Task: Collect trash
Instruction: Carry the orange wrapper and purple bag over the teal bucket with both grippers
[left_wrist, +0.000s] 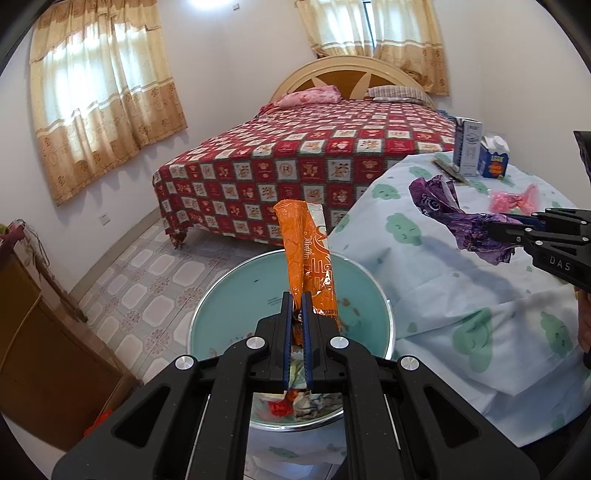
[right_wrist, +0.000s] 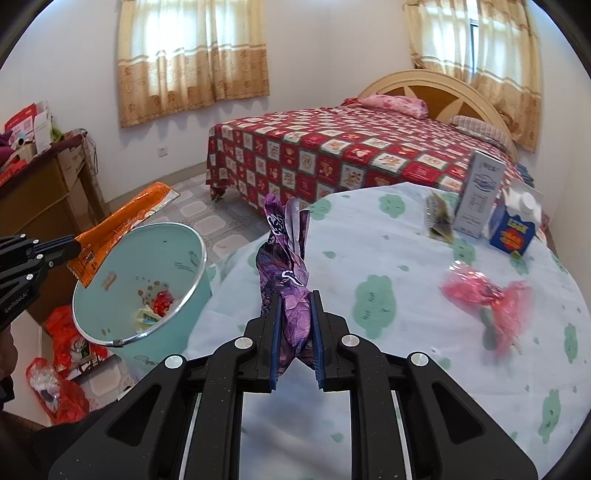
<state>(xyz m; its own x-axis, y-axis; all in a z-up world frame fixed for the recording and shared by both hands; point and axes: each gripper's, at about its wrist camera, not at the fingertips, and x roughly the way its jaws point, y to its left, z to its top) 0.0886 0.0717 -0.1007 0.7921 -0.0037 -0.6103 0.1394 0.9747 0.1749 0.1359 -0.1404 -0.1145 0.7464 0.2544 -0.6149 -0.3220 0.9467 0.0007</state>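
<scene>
Left tongs (left_wrist: 296, 295) clenched on orange wrapper (left_wrist: 308, 251), held over bin (right_wrist: 110, 338). Right tongs (right_wrist: 295, 295) clamped on purple wrapper (right_wrist: 286, 273), above worktop (right_wrist: 388, 266) just right of bin. Pink wrapper (right_wrist: 484, 295), cartons (right_wrist: 480, 195) farther right of bin.

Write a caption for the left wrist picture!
Left gripper holds an orange wrapper above the teal trash bin.

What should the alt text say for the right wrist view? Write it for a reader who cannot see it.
The right gripper is shut on a crumpled purple foil wrapper above a table draped in a pale blue cloth with green clouds. To its left, the left gripper holds a long orange snack wrapper over a light teal round bin.
</scene>
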